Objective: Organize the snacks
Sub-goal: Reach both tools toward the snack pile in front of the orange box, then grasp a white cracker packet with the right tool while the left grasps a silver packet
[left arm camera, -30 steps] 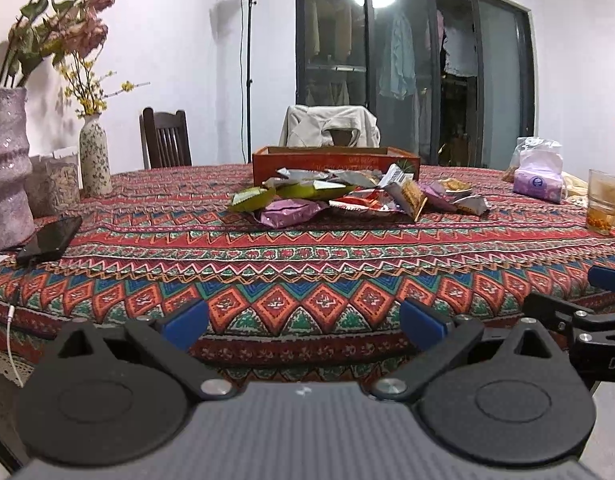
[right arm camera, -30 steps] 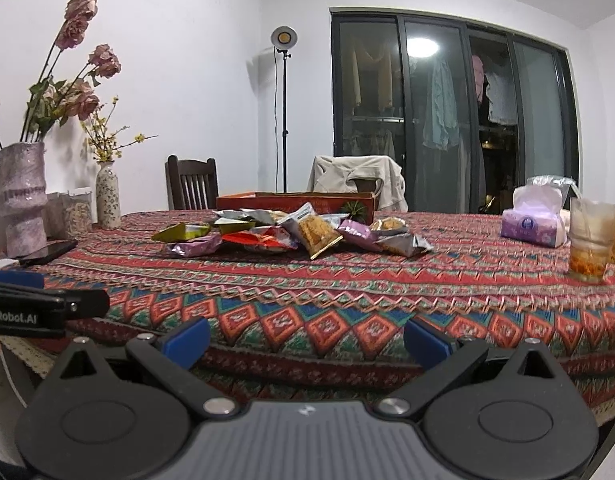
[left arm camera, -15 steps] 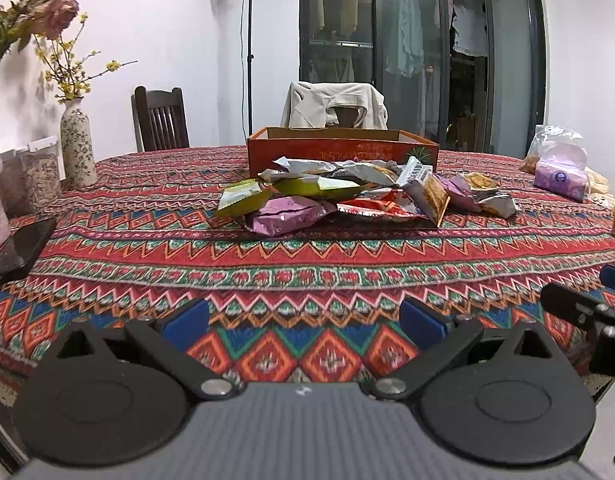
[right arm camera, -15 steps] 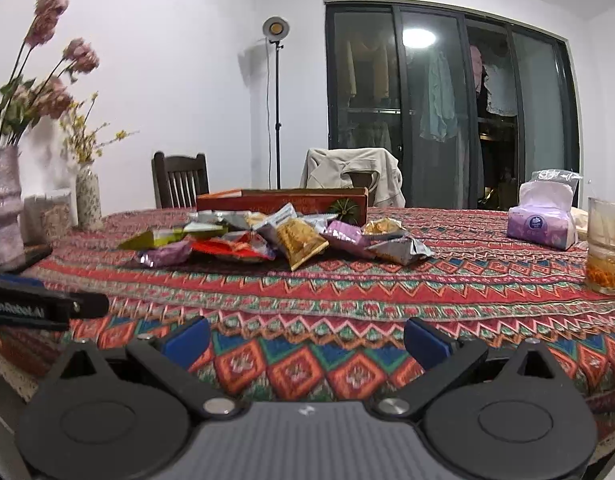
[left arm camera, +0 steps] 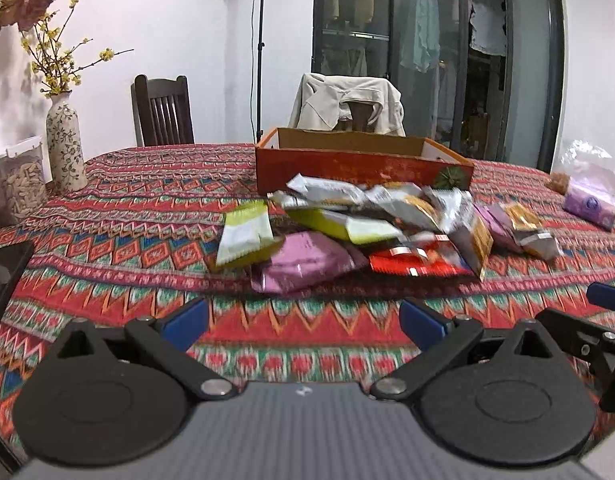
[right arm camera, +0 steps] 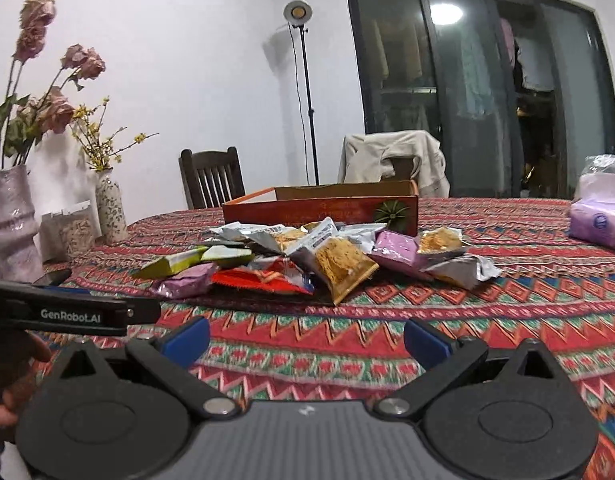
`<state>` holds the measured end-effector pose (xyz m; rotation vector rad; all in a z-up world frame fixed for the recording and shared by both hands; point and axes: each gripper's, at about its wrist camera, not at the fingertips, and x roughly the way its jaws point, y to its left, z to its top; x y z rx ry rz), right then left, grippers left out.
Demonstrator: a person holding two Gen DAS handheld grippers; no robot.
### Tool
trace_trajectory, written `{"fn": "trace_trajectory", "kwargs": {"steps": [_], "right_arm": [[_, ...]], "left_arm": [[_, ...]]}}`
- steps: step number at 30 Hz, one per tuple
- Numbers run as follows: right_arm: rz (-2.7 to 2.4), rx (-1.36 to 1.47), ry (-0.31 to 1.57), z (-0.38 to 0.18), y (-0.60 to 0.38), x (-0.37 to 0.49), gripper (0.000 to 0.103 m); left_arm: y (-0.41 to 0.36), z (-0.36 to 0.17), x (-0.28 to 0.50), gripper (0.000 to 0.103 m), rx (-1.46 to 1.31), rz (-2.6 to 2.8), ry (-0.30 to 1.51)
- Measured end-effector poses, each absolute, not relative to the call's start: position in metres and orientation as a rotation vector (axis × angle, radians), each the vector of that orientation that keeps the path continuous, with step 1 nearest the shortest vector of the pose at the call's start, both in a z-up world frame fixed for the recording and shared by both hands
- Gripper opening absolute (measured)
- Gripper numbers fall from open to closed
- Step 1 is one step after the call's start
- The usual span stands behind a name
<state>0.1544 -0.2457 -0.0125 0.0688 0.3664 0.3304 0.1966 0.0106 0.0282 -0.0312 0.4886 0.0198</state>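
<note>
A heap of snack packets point(left arm camera: 371, 228) point(right arm camera: 307, 260) lies on the patterned tablecloth, in front of an open orange-red cardboard box point(left arm camera: 363, 164) point(right arm camera: 323, 208). Nearest the left gripper are a pink packet point(left arm camera: 307, 264) and a green-and-white one point(left arm camera: 245, 236). A red packet point(right arm camera: 263, 278) and a packet of golden snacks point(right arm camera: 341, 266) face the right gripper. My left gripper point(left arm camera: 303, 324) is open and empty, just short of the pink packet. Over the cloth, nearer than the heap, my right gripper point(right arm camera: 307, 338) is open and empty too.
Two vases point(right arm camera: 11, 220) point(left arm camera: 65, 148) with flowers and a clear jar point(left arm camera: 21, 180) stand at the left. A black phone point(left arm camera: 5, 276) lies near the left edge. A purple tissue pack point(right arm camera: 599, 220) sits at the right. Chairs point(left arm camera: 163, 110) stand behind the table.
Both grippers have moved forward over the table toward the heap of packets, which now looks larger and closer. Both stayed open.
</note>
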Motion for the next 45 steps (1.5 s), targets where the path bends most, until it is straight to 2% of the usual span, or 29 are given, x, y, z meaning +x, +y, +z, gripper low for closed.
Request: {"fn": "trace_trajectory", "kwargs": {"steps": [4, 6, 15, 19, 22, 24, 25, 26, 37, 45], "right_arm": [[0.317, 0.045, 0.385, -0.005, -0.244, 0.184, 0.101], [0.291, 0.004, 0.393, -0.001, -0.242, 0.198, 0.094], [0.3, -0.125, 0.449, 0.007, -0.243, 0.265, 0.086], [0.362, -0.173, 0.489, 0.006, -0.236, 0.292, 0.08], [0.42, -0.205, 0.512, 0.005, -0.228, 0.306, 0.072], [0.451, -0.212, 0.528, 0.003, -0.225, 0.313, 0.058], [0.467, -0.213, 0.538, 0.001, -0.223, 0.317, 0.054], [0.479, -0.214, 0.542, 0.0, -0.221, 0.32, 0.045], [0.471, -0.064, 0.516, 0.008, -0.263, 0.305, 0.042], [0.448, -0.014, 0.505, 0.009, -0.294, 0.282, 0.042]], "left_arm": [[0.017, 0.034, 0.219, 0.103, -0.036, 0.013, 0.485], [0.02, 0.037, 0.231, 0.103, -0.045, 0.013, 0.49], [0.03, 0.05, 0.276, 0.101, -0.081, -0.01, 0.491], [0.027, 0.056, 0.301, 0.089, -0.098, -0.082, 0.532], [0.021, 0.055, 0.316, 0.083, -0.089, -0.114, 0.565], [0.016, 0.052, 0.322, 0.082, -0.063, -0.107, 0.574], [0.014, 0.051, 0.323, 0.082, -0.055, -0.105, 0.579], [0.012, 0.05, 0.325, 0.082, -0.052, -0.104, 0.589], [-0.043, 0.061, 0.328, 0.083, -0.119, -0.184, 0.615], [-0.064, 0.042, 0.359, 0.084, -0.174, -0.01, 0.661]]}}
